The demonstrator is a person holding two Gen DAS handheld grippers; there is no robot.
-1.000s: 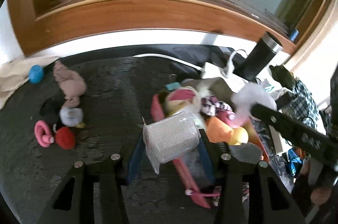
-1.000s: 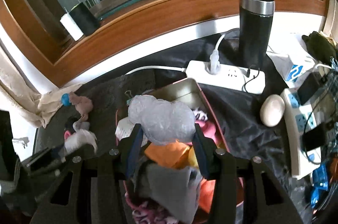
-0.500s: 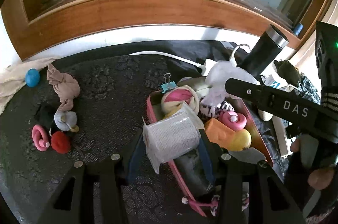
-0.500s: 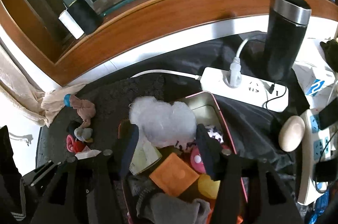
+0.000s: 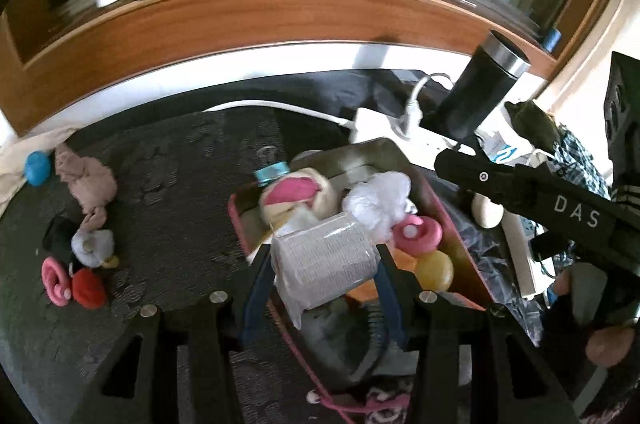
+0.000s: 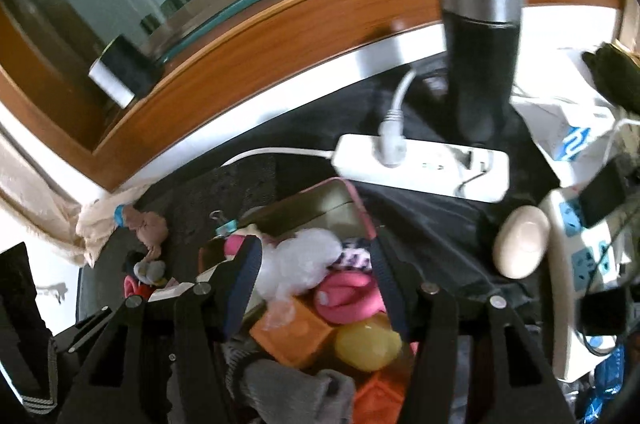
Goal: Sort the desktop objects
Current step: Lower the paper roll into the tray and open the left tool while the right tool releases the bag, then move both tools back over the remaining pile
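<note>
While the left gripper (image 5: pixel 322 264) is clamping a white roll (image 5: pixel 326 260), the right gripper (image 6: pixel 314 274) is gaping over the pink tin (image 6: pixel 362 204), its plastic bag (image 6: pixel 300 262) lying loose.

Left tongs (image 5: pixel 324 260) clamped tight; right tongs (image 6: pixel 316 276) spread wide, empty.

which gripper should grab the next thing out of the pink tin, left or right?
Right, probably. The right gripper is open and empty above the tin. The left gripper is shut on a white roll, so it must unload first.
</note>
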